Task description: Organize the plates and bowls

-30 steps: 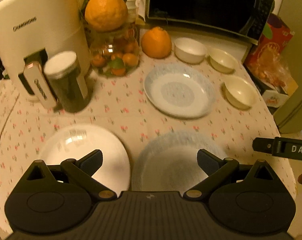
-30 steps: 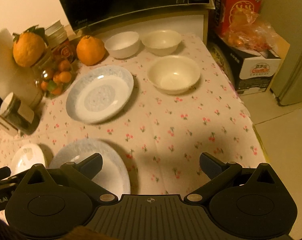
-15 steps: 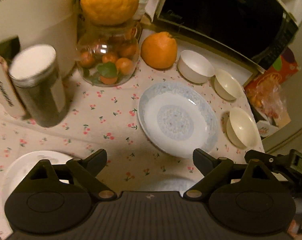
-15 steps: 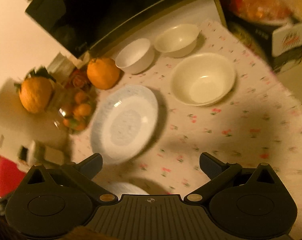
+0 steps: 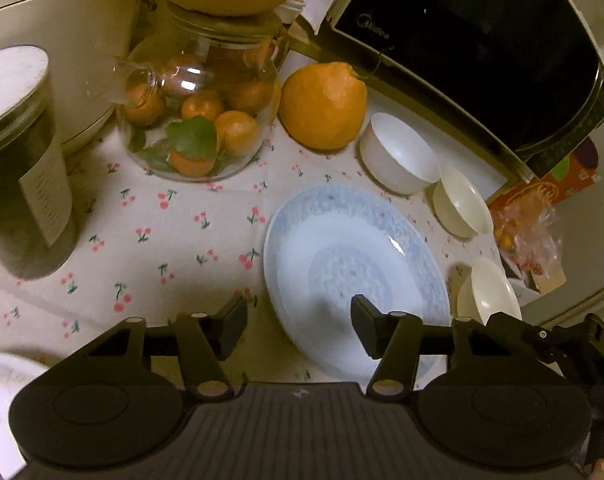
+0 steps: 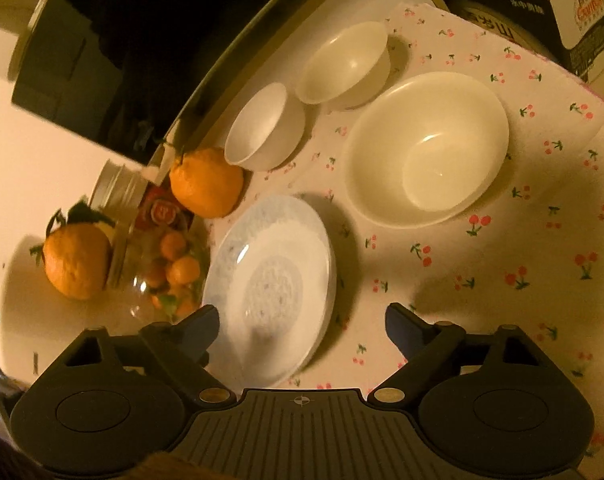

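Note:
A blue-patterned plate point(image 5: 353, 276) point(image 6: 274, 280) lies on the cherry-print tablecloth point(image 5: 162, 240). My left gripper point(image 5: 298, 320) hovers at its near left rim. One finger is over the plate, the other is outside the rim, and the jaws are closing without touching it. My right gripper point(image 6: 302, 320) straddles the plate's near right rim, wide and also closing, with its pads clear. A white bowl point(image 5: 397, 156) point(image 6: 262, 128), a cream bowl point(image 5: 461, 208) point(image 6: 341, 64) and a larger cream bowl point(image 5: 489, 296) point(image 6: 425, 148) stand beyond the plate.
A microwave point(image 5: 481, 40) runs along the back. A large orange point(image 5: 321, 108), a glass jar of tangerines point(image 5: 198, 120), a dark canister point(image 5: 18, 168) and a white appliance point(image 5: 62, 20) crowd the left. A white plate point(image 5: 6, 376) lies near left. Boxes point(image 6: 581, 16) stand beyond the right edge.
Both grippers have moved forward and down toward the blue plate while rolling, and their jaws have narrowed, the left more. The two near plates have slipped out of view beneath them.

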Demonstrator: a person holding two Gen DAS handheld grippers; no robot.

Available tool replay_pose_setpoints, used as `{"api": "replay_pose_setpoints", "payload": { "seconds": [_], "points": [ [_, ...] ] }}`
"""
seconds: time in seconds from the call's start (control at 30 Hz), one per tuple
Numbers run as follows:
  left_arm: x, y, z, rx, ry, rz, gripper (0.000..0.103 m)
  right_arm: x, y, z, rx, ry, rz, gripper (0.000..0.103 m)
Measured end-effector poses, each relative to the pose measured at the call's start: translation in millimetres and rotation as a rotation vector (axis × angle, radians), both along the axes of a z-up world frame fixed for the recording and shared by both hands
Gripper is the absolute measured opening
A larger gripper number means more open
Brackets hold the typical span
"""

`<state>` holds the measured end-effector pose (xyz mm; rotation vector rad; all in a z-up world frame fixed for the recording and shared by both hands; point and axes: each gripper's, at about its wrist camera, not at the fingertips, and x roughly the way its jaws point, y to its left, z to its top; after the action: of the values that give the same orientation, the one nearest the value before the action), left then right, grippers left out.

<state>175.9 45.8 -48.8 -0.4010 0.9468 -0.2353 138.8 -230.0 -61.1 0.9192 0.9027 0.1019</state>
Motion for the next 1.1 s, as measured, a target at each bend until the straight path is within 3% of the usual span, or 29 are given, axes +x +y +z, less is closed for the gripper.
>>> {"api": "replay_pose_setpoints", "payload": {
  "seconds": [0.2,0.47,0.63,0.9,1.1],
  "points": [
    [8.0,1.0,-9.0,-0.009,-0.020,0.013,0.039,4.5,-0.7,-13.7,0.052,0.006,-0.039,0.072],
    [13.4,2.1,-20.1,-0.030,-0.025,0.023,0.027,7.6,5.0,-22.5,0.053,0.022,-0.067,0.062],
    [14.6,5.0,-24.6,-0.040,-0.024,0.042,0.018,8.5,8.1,-28.9,0.069,0.029,-0.089,0.048],
    [14.4,4.7,-26.9,-0.021,-0.021,0.028,0.014,9.5,11.1,-33.5,0.058,0.037,-0.110,0.015],
    [12.2,-1.9,-23.5,0.027,-0.013,-0.040,0.013,6.4,13.4,-24.6,-0.010,0.056,-0.096,0.011]
  ]
}}
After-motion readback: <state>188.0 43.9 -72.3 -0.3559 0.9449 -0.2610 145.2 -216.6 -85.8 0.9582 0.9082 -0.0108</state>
